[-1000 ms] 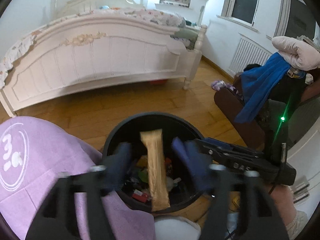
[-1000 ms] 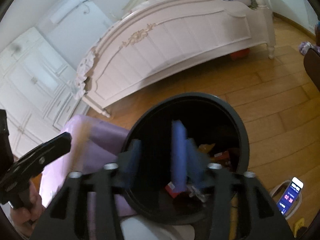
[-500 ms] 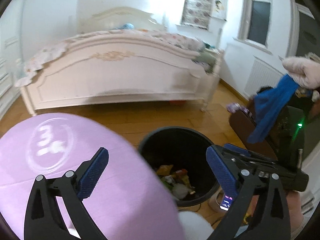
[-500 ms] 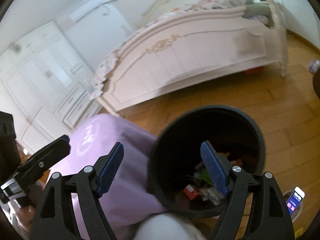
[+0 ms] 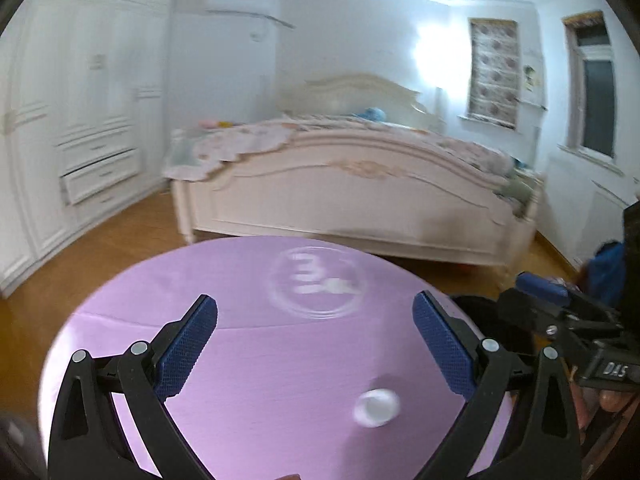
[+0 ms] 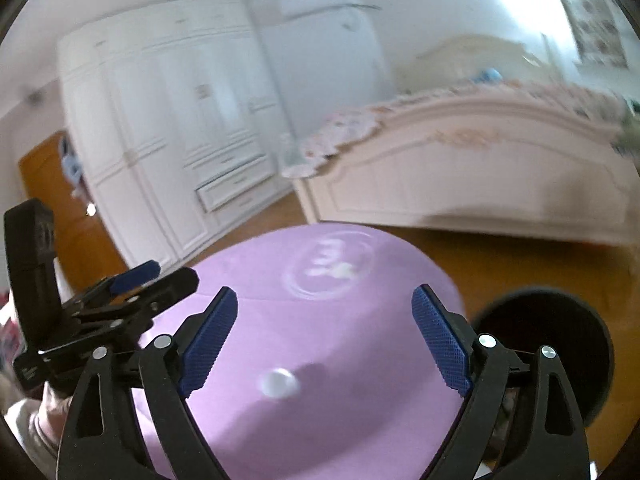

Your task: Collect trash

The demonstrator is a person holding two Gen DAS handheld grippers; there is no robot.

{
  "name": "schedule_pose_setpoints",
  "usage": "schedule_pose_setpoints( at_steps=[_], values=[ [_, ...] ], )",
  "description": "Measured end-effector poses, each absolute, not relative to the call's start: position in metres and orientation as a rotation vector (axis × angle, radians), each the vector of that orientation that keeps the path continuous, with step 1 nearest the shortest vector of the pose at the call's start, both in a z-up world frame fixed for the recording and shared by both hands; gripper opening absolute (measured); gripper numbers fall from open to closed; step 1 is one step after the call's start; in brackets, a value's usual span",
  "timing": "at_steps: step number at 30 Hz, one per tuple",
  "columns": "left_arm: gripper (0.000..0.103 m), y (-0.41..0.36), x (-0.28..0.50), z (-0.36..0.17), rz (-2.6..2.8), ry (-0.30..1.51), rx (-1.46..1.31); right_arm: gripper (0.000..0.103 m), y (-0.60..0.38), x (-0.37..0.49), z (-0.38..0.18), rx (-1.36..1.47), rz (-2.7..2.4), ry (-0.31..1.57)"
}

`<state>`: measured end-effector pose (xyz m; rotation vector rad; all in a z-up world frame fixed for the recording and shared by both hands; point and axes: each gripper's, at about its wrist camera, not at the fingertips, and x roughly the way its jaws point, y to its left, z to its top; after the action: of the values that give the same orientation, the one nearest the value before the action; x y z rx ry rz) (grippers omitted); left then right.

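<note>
Trash: one white scrap [image 5: 376,407] between two empty claws.

White bed [image 5: 360,184] behind purple table [image 5: 256,360], wardrobe [image 5: 80,120] left, wood floor [image 5: 120,248].

Small white crumpled scrap [image 5: 376,407] lies on the purple round table [image 5: 240,360].

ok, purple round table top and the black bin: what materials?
Purple table top: looks like matte fabric or a soft cover, with a crease line and a printed white logo; blur leaves it open. Black bin: probably smooth moulded plastic with a thin round rim, dull finish.
</note>
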<state>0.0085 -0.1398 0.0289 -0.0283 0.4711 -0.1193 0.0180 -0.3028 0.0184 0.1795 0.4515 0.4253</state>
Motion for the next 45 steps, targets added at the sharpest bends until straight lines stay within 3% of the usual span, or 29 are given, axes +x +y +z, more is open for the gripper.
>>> schedule_pose_setpoints(
  at_steps=[4, 7, 15, 45],
  values=[
    [0.097, -0.098, -0.006, 0.032, -0.055, 0.431, -0.093, 0.090, -0.258, 0.011, 0.034, 0.099, 0.455, 0.372],
    [0.097, -0.073, -0.013, 0.030, -0.015, 0.421, -0.132, 0.098, -0.234, 0.010, 0.042, 0.075, 0.442, 0.308],
    [0.097, -0.038, -0.022, 0.024, 0.041, 0.393, -0.188, 0.098, -0.199, 0.034, 0.029, 0.093, 0.376, 0.259],
    [0.097, -0.031, -0.007, -0.008, 0.032, 0.455, -0.114, 0.098, -0.188, 0.054, -0.018, 0.059, 0.231, 0.226]
  ],
)
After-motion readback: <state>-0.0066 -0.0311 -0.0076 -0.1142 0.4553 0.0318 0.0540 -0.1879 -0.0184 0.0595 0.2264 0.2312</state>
